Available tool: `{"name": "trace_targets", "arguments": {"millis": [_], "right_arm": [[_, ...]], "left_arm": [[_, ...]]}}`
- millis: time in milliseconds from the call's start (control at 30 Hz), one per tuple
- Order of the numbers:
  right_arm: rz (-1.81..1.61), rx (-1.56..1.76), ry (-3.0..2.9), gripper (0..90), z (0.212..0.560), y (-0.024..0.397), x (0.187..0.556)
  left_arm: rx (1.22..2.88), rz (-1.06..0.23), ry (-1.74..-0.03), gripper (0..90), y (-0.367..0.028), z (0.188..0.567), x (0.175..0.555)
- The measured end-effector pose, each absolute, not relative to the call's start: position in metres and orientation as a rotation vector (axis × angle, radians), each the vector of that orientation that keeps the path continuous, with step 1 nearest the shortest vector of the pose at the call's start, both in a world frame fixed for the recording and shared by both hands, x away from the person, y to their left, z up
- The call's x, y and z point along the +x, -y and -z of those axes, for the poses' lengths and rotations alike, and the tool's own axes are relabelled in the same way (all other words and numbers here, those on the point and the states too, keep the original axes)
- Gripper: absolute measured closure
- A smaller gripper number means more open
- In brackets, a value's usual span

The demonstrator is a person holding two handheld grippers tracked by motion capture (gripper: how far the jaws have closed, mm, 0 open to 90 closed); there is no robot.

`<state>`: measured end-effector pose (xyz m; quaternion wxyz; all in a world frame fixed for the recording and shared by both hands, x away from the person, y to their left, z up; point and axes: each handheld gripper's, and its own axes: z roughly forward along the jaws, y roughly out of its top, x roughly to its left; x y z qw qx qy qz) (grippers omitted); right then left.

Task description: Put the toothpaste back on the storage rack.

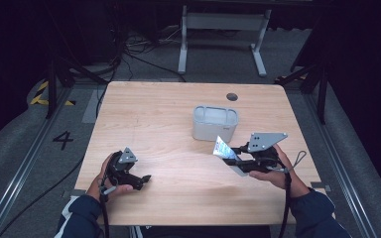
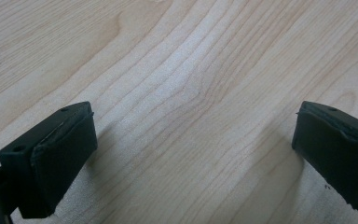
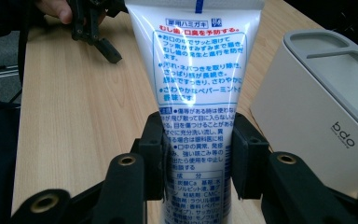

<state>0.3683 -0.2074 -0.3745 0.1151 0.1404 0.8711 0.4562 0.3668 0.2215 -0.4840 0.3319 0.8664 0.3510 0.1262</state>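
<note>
Right gripper (image 3: 196, 154) with its jaws clamped on the lower body of a white tube (image 3: 200, 88) printed with blue and red Japanese text; seen from the high view, the tube (image 1: 224, 148) is held above the worktop (image 1: 168, 109), tilted up toward a white holder (image 1: 215, 123). In the right gripper view the holder (image 3: 317, 107), marked "bdo", stands just beside the tube, its top apparently divided into compartments. Left gripper (image 2: 196, 154) near the worktop's left front, jaws spread wide over bare wood grain, holding nothing. The person's left hand (image 1: 110, 181) grips its body.
</note>
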Motion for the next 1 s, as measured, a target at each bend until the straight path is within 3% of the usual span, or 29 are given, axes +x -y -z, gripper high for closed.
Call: {"name": "trace_targets", "arguments": {"millis": [1000], "right_arm": [[-1.43, 0.481, -2.416, 63.9, 0.35, 0.19, 0.399]], "left_arm": [[2.266, -0.336, -0.915, 0.4, -0.222, 0.484, 0.367]]}}
